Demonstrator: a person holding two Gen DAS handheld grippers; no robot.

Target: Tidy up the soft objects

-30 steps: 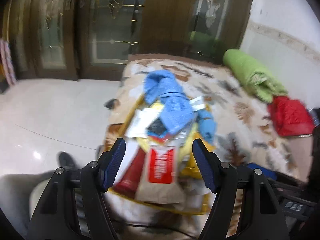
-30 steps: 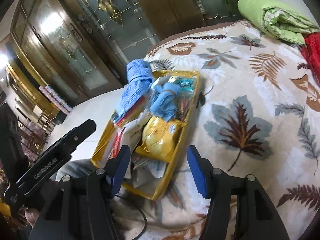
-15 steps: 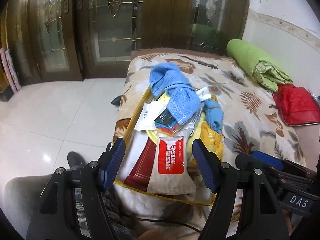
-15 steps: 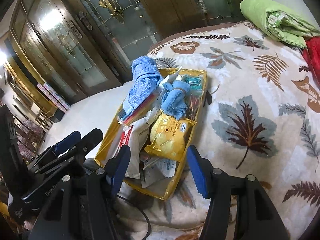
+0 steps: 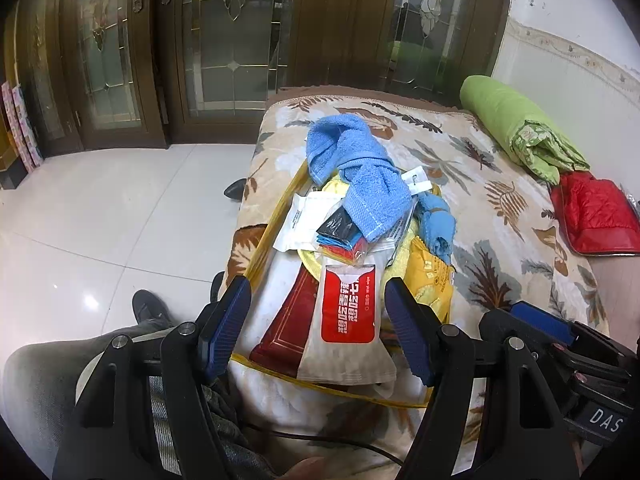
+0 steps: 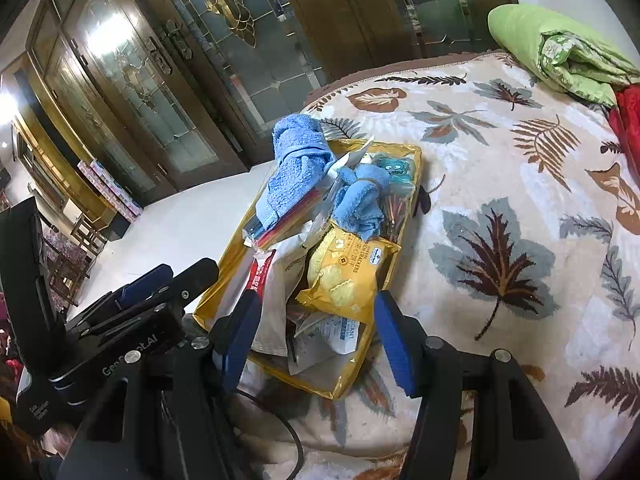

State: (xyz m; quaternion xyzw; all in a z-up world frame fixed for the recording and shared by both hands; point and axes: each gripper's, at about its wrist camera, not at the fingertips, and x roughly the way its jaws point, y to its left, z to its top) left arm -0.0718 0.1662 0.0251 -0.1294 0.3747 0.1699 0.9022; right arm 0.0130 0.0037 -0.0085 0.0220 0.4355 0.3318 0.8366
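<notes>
A yellow tray on the leaf-print bed holds a heap of soft things. On top lies a blue towel, with a smaller blue cloth beside it. Nearer me are a red-and-white wipes pack, a dark red pouch and a yellow cracker bag. My left gripper hangs open above the tray's near end, holding nothing. My right gripper is open too, over the near right corner, and empty.
A rolled green blanket and a red quilted item lie at the bed's far right. White tiled floor and wooden glass doors are to the left. A person's leg and a black cable sit near me.
The left view has steadied and sharpened from blur. Both grippers have drifted slightly, so the tray sits a little more centred. Jaws unchanged; nothing picked up.
</notes>
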